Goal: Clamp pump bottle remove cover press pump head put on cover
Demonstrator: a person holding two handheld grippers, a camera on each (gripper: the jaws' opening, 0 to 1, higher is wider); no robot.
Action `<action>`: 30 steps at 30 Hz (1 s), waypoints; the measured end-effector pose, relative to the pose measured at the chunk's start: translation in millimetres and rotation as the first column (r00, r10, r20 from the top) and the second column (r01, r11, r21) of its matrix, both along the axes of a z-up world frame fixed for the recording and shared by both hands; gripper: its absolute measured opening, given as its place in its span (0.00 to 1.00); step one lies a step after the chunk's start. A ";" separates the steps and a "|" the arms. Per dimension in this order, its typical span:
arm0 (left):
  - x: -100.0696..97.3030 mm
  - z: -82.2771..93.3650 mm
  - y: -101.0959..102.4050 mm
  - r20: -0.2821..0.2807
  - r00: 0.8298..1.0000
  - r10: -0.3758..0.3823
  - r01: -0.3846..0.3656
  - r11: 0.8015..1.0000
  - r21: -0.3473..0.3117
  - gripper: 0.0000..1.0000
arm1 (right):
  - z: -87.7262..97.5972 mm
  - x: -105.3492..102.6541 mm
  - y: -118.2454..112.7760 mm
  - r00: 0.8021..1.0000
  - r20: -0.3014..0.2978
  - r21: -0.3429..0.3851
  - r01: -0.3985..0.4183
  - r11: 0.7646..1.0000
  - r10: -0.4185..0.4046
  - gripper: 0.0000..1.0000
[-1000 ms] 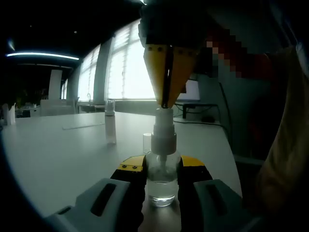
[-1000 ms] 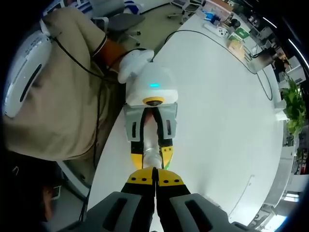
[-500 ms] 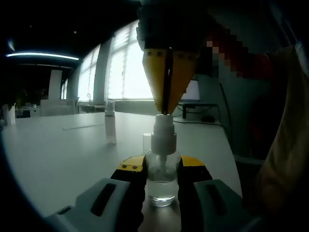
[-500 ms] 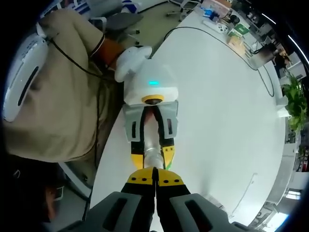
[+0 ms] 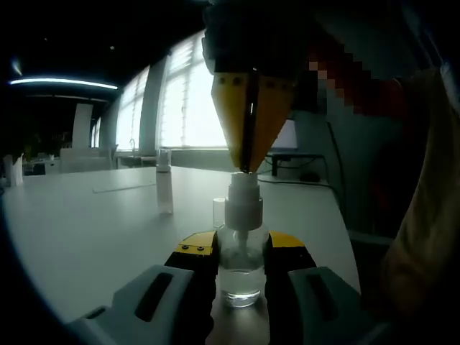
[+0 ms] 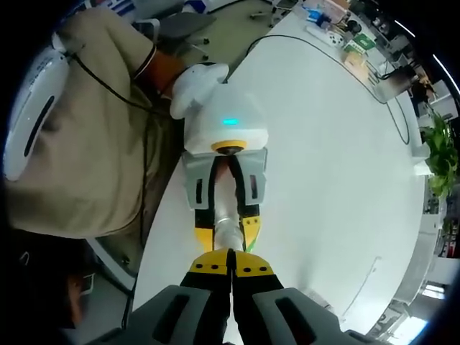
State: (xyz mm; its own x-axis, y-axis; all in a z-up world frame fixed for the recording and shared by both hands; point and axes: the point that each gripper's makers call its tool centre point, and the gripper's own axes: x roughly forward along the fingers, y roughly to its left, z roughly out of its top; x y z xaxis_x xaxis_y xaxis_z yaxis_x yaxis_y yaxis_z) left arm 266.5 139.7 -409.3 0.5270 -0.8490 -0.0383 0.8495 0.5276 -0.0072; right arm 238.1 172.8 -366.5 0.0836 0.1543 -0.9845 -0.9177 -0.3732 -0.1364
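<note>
Two grippers are at work on one small clear pump bottle point(image 5: 240, 262), which stands upright on the desk point(image 5: 93, 237) close to the edge nearest the person. We see the left gripper point(image 5: 240, 267) with its yellow-tipped jaws clamped on the bottle's glass body from both sides, holding it low. The right gripper point(image 5: 248, 140) comes straight down from above, its jaws pressed together into a single wedge whose tip meets the top of the white pump head point(image 5: 243, 198). That is the relation the press turns on: the bottle's long axis runs vertically, the closed tips sit directly over it, and we judge a push along that axis should drive the head down without tipping the bottle, provided the tip stays centred. In the right gripper view we look down over those shut jaws onto the bottle top and the left gripper point(image 6: 226, 233) beneath. A small clear cover point(image 5: 218, 213) stands on the desk just behind the bottle, and a taller slim bottle point(image 5: 164, 181) stands farther in. The desk is white and broad; bright windows point(image 5: 183, 100) line the far wall.
</note>
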 end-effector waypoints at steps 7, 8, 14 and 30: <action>-0.3 0.1 -0.4 -0.002 1.000 0.000 0.000 1.000 -0.002 0.16 | 5.6 0.9 -0.7 1.000 -0.004 0.025 0.020 0.999 -0.020 0.00; -0.3 0.1 -0.5 -0.002 1.000 0.000 0.000 1.000 -0.002 0.16 | 6.6 0.6 -1.1 1.000 -0.003 0.030 0.014 0.999 -0.014 0.00; 0.9 0.2 0.3 -0.003 1.000 0.001 -0.001 1.000 -0.004 0.16 | 7.8 1.9 -0.6 1.000 -0.002 0.075 0.010 0.997 -0.010 0.00; 0.6 0.3 -0.4 -0.003 1.000 0.002 -0.002 1.000 -0.003 0.16 | 7.4 1.2 0.4 1.000 0.010 0.083 0.003 0.997 -0.004 0.00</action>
